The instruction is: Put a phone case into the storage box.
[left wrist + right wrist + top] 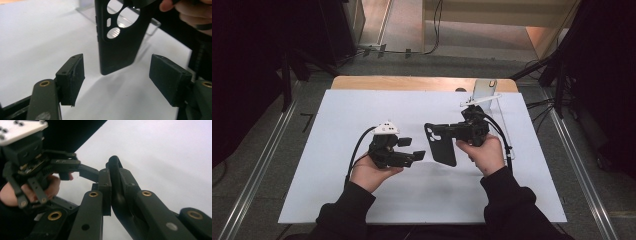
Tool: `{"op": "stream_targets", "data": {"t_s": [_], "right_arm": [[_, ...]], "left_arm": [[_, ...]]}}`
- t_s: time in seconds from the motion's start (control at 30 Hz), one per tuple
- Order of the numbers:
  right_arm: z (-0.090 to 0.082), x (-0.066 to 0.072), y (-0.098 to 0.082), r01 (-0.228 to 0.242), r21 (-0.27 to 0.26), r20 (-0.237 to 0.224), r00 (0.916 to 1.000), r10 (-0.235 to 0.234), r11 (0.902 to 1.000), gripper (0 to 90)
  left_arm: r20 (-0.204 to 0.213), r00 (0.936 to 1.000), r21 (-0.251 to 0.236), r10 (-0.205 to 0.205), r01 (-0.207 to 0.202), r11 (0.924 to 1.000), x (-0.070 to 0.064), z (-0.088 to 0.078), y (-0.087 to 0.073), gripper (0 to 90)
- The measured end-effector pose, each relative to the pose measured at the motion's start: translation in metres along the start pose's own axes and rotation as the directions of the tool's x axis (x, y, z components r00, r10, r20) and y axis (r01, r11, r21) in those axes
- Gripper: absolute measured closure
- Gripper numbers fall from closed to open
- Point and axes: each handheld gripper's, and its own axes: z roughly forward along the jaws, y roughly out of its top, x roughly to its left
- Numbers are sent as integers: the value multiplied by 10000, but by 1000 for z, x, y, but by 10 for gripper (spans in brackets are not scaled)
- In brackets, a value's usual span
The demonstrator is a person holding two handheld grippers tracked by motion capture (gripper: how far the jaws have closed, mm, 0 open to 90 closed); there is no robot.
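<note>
**Pinching a black phone case above the white table**

Clamping the black phone case near its upper edge, the right gripper has its jaws pressed together on it, holding it clear of the white table. In the right gripper view the case shows edge-on between the pads, so its face is hidden there. In the left gripper view the case hangs with its camera cut-outs uppermost; its top is cut off by the frame. The left gripper sits just beside the case with its jaws spread, nothing between the pads. A clear holder behind the case is partly covered and hard to make out. A metal stand at the far edge is too small to read. No brand or writing is legible anywhere.
</note>
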Motion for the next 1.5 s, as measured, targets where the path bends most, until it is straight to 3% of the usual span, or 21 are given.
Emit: {"op": "stream_targets", "data": {"t_s": [0.1, 0.23, 0.37, 0.57, 0.63, 0.77, 0.9, 1.07, 1.17, 1.2, 1.3, 1.37, 1.5], "right_arm": [[-2, 0, 0, 280, 87, -135, 9995, -279, 9996, 790], [-5, 0, 0, 529, 204, -346, 9980, -522, 9984, 790], [-7, -1, 0, 583, 172, -653, 9962, -570, 9982, 789], [-8, 0, 0, 760, 196, -1012, 9921, -737, 9969, 789], [-7, 0, 0, 688, 229, -1180, 9908, -657, 9974, 789], [-6, 1, 0, 636, 262, -1528, 9865, -589, 9976, 789], [-3, 3, 0, 627, 308, -1863, 9809, -559, 9976, 789], [1, 5, -1, 651, 370, -2114, 9758, -558, 9972, 789], [3, 4, -1, 494, 381, -2401, 9700, -389, 9980, 789], [4, 4, -1, 470, 395, -2396, 9702, -362, 9981, 789], [6, 3, -2, 479, 491, -2386, 9705, -349, 9976, 790], [7, 2, -3, 454, 494, -2422, 9697, -321, 9977, 788], [6, -1, -2, 375, 496, -2687, 9630, -229, 9981, 765]], "left_arm": [[-15, 9987, 426, 512, -511, 9978, 0, 0, 5, 294], [598, 9976, 485, 342, -372, 9981, 5, -3, 16, 293], [483, 9970, 407, 607, -627, 9972, 7, -6, 28, 292], [1128, 9841, 375, 1375, -1425, 9891, 6, -5, 42, 293], [1294, 9815, 427, 1413, -1478, 9881, 6, -2, 43, 294], [1247, 9814, 652, 1461, -1550, 9858, 10, 3, 42, 298], [1441, 9755, 732, 1664, -1782, 9813, 12, 8, 40, 321], [1669, 9732, 778, 1583, -1730, 9818, 14, 13, 37, 391], [1992, 9716, 713, 1281, -1447, 9869, 17, 15, 34, 477], [2136, 9703, 728, 1140, -1322, 9886, 17, 15, 33, 542], [2257, 9689, 810, 1019, -1229, 9891, 18, 15, 31, 620], [2343, 9660, 796, 1096, -1314, 9881, 19, 14, 30, 666], [2833, 9534, 835, 1035, -1320, 9877, 22, 11, 30, 741]]}}
